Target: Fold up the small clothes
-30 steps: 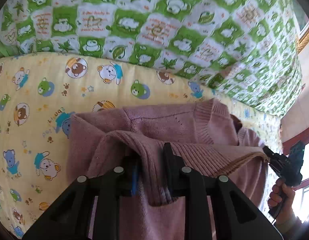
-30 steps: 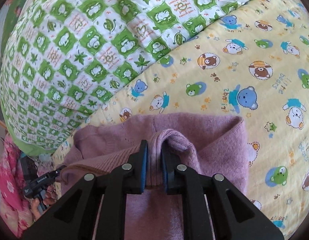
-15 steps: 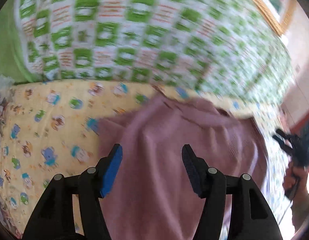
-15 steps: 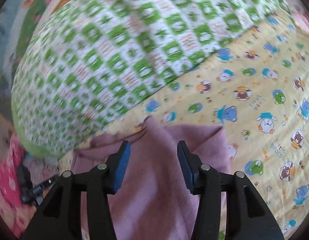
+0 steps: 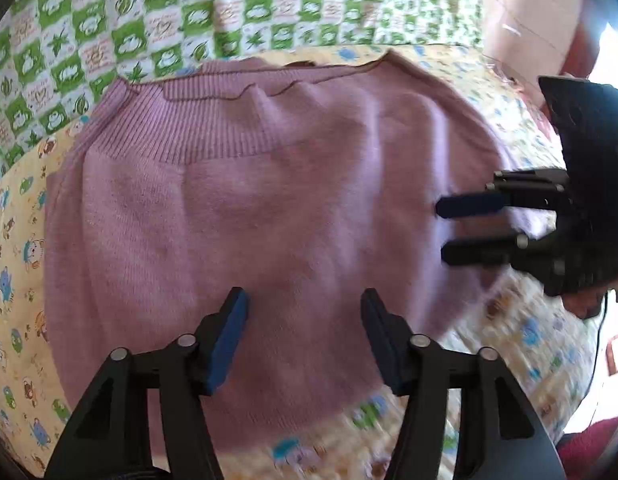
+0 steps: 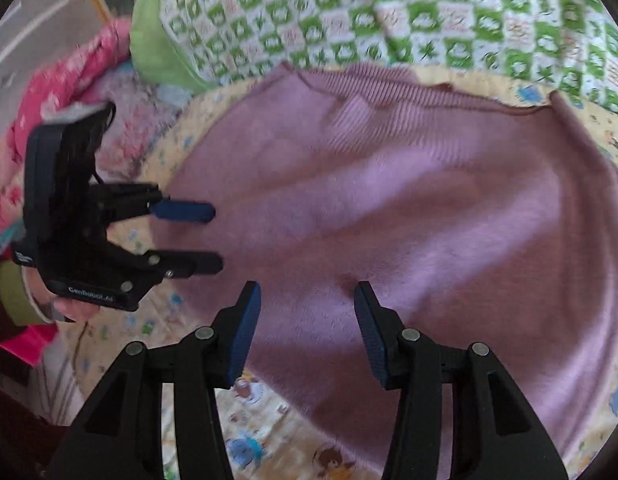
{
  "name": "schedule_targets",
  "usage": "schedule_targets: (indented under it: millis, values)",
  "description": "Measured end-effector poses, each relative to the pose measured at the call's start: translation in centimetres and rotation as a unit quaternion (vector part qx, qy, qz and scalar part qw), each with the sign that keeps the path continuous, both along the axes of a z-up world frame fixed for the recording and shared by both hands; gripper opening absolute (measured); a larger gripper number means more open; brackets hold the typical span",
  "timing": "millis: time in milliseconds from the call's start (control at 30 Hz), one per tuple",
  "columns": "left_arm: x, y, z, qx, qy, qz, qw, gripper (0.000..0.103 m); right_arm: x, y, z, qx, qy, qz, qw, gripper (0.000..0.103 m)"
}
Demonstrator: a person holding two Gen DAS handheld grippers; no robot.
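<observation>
Bear-print sheet (image 5: 25, 264) — green checked quilt (image 5: 109, 28)

**Sweater lies loose under parted jaws**

The pink sweater (image 5: 269, 208) lies on the yellow bear-print sheet (image 5: 21, 240). The left gripper (image 5: 305, 316) hangs above it, jaws having just been closing slightly, gripping nothing. The right gripper (image 5: 445, 228) hovers alongside, also parted. A green checked quilt (image 5: 149, 12) lies behind.

- Bright daylight; a blown-out white patch sits at the right edge of the left wrist view.
- Soft shadows lie on the sweater (image 5: 269, 208).
- Motion blur smears the sheet (image 5: 521, 332) near the lower edges.
- Fisheye bending, dark corners.
</observation>
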State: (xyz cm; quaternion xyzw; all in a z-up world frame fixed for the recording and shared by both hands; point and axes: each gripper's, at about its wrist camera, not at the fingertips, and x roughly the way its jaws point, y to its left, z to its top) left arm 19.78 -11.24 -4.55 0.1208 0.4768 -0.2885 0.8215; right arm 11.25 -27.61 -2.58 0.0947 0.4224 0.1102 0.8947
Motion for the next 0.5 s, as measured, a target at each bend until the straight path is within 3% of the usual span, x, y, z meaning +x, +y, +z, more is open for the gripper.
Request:
schedule_targets:
  millis: [233,333,433,500]
  values:
    - [7.2,-0.3,-0.6,-0.002,-0.005,0.069,0.9976,0.055,4.4,-5.1,-0.3,-0.017,-0.016,-0.108,0.994,0.048]
    - [10.5,0.2,-0.3,0.012,-0.021,0.095,0.9951,0.047,4.9,-8.1,0.7,-0.050,-0.033,-0.174,0.983,0.047]
    - [13.5,0.8,0.4,0.013,-0.028,0.113,0.9932,0.043,4.8,-12.0,1.5,-0.069,-0.050,-0.250,0.965,0.045]
    - [15.2,1.4,0.6,0.033,-0.040,0.130,0.9901,0.036,4.6,-14.2,1.5,-0.053,-0.052,-0.272,0.959,0.033]
